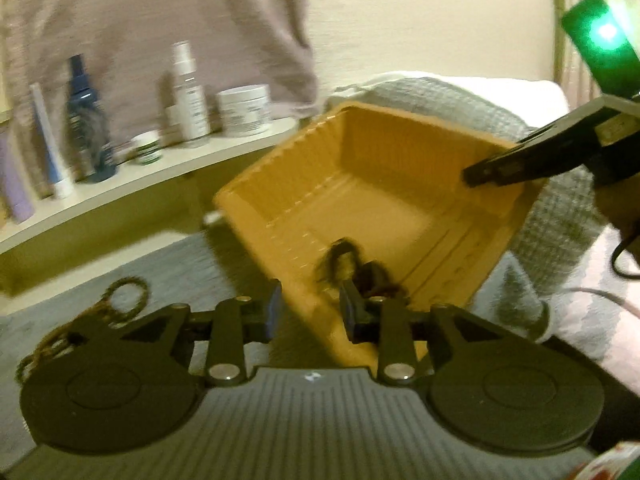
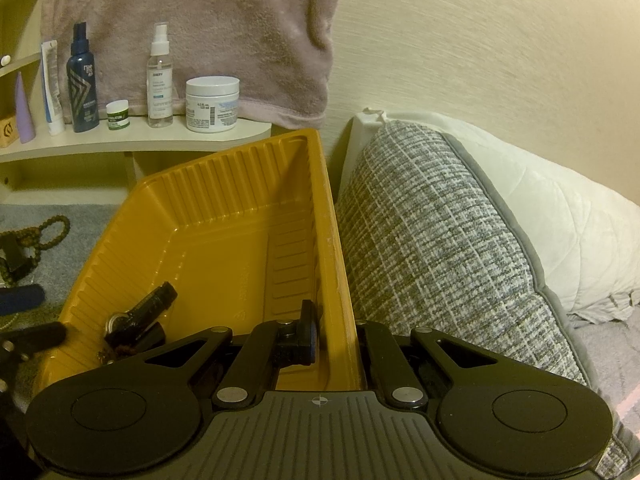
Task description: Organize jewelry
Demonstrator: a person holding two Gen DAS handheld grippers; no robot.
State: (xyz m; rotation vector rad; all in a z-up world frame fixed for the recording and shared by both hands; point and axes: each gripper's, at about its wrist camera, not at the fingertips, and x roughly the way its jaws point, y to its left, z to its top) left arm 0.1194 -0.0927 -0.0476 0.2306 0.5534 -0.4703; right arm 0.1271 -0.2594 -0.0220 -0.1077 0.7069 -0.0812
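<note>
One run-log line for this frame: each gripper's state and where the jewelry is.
right gripper: shut on yellow tray wall | left gripper: open, at tray's near edge | dark jewelry: in tray | beaded necklace: on grey cloth

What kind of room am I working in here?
Most likely a bedroom. A grey woven pillow with a white one behind it lies on bedding right of the yellow tray, and a shelf beside it holds toiletry bottles and a cream jar under a hanging towel.
</note>
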